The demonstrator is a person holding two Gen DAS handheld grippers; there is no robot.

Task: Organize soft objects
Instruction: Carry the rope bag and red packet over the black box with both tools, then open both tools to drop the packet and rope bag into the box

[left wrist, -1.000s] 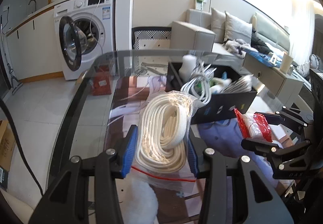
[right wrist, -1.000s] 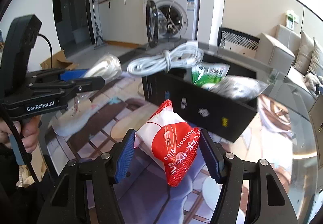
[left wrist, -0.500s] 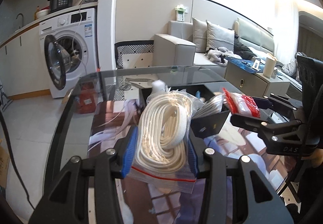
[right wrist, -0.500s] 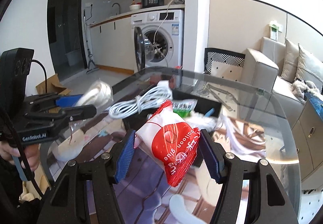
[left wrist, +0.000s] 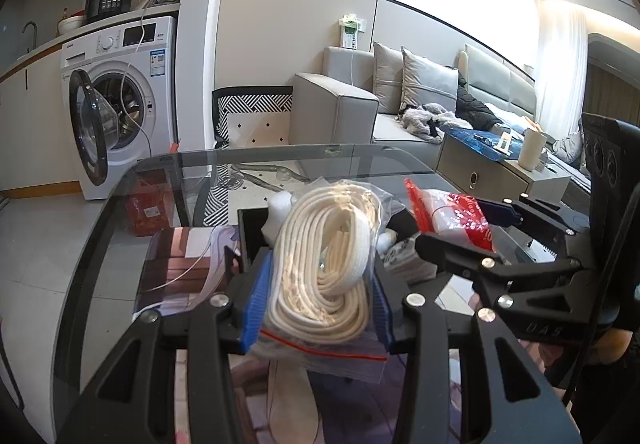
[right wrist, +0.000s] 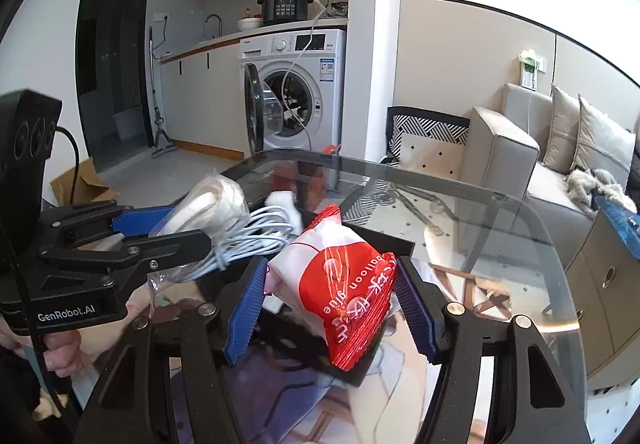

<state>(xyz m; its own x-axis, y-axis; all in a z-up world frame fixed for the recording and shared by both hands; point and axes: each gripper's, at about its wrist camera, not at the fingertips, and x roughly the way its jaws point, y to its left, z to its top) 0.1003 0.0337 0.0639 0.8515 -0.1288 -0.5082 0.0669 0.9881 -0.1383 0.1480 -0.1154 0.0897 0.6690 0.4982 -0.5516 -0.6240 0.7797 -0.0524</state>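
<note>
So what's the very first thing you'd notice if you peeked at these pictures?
Probably the clear bag of cream rope, squeezed between the blue pads of the left gripper right at the front. Next, the shiny red and white packet held in the right gripper, above a black box full of white cables on the glass table. Behind, a washing machine stands with its door open.

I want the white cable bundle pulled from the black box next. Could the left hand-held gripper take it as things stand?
Probably not: the left hand-held gripper is shut on the bagged rope, so it has no free jaws for the cable bundle.
</note>
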